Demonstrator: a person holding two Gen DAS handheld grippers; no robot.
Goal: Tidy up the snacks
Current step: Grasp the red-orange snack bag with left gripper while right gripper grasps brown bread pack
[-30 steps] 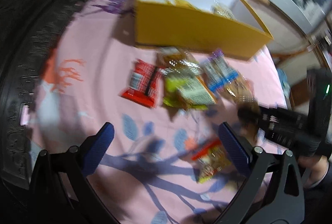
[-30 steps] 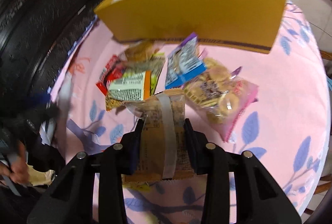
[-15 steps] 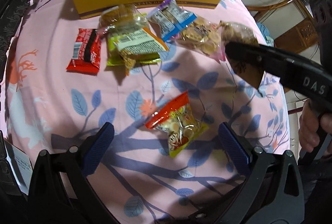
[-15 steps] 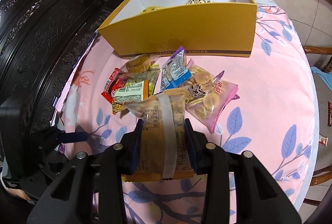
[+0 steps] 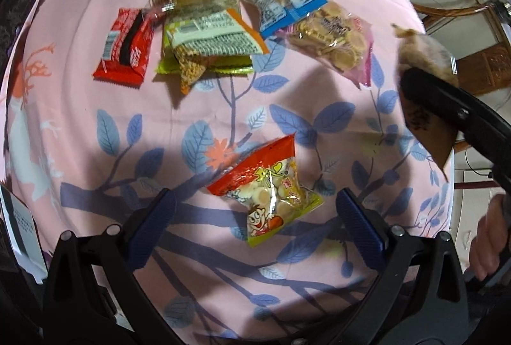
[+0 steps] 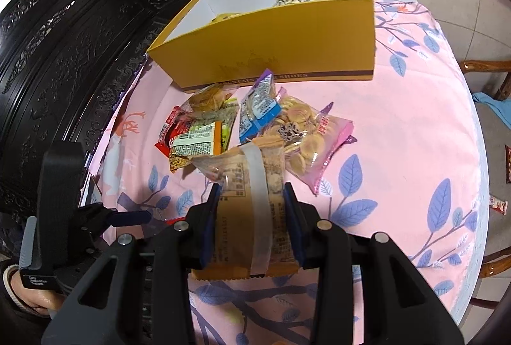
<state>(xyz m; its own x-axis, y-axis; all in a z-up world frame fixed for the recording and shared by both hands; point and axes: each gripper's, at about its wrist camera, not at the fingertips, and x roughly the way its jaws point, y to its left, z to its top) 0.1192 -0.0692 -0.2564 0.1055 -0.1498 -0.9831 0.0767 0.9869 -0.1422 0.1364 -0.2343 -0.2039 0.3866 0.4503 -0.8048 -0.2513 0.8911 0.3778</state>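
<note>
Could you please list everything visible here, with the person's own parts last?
yellow box: one, far end of table, a few snacks inside.
tablecloth: one, pink with blue leaves.
red packet: one, left of the pile.
snack pile: several mixed packets before the box.
biscuit bag: one, pink-edged.
cartoon snack bag: one, red and yellow, alone near the left gripper.
tan packet: one, held.
left gripper: open.
right gripper: shut on tan packet.

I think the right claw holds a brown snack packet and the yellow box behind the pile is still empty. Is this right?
Not quite: the yellow box already holds some snacks, as the right wrist view shows. The right claw does hold the brown snack packet.
</note>
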